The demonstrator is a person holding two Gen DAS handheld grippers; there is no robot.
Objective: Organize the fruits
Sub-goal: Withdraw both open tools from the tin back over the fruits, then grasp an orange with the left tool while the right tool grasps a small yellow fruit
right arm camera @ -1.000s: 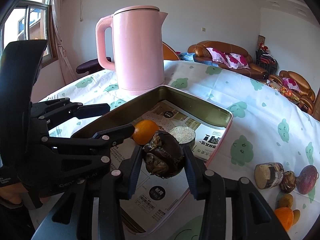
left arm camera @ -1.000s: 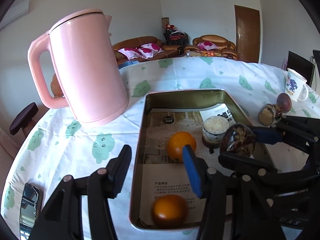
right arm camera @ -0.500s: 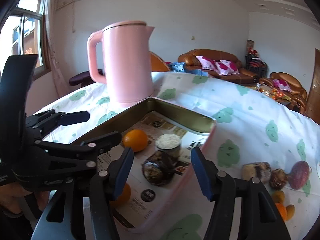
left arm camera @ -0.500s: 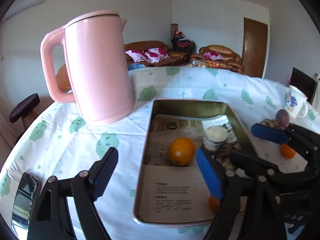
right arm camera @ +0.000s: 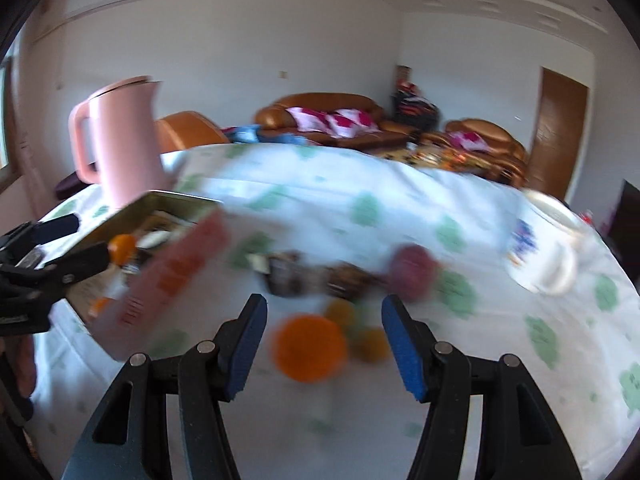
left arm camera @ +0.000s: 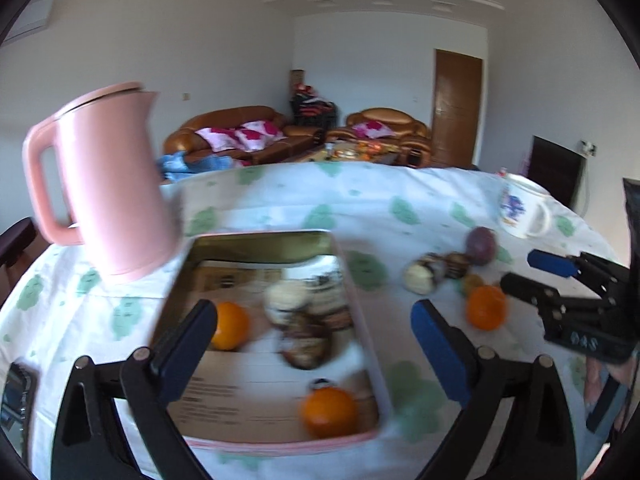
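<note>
The tabletop, under its white cloth with green prints, carries everything here, with the kettle standing at the tin's far-left corner. The tin lies long-axis away from the left gripper, which hangs released and empty over its near end, jaws spread wide. Inside sit two oranges, one at the left and one by the near wall, plus a blurred cluster of a jar and a dark fruit in the middle. Out on the cloth to the tin's right lies the loose pile: a purple fruit, some dark and pale pieces too smeared to name, and the orange. That orange is the one to watch: it sits dead ahead of the right gripper, framed between its two blue pads, and the gripper is open, grasping nothing. The right side is clearly nearer; the left is parked over the tin, well apart from the pile. Being round, the orange has no long axis and points nowhere in particular, so my read is any closing line works, provided the small yellowish fruits touching its far-right side stay outside the jaws.
</note>
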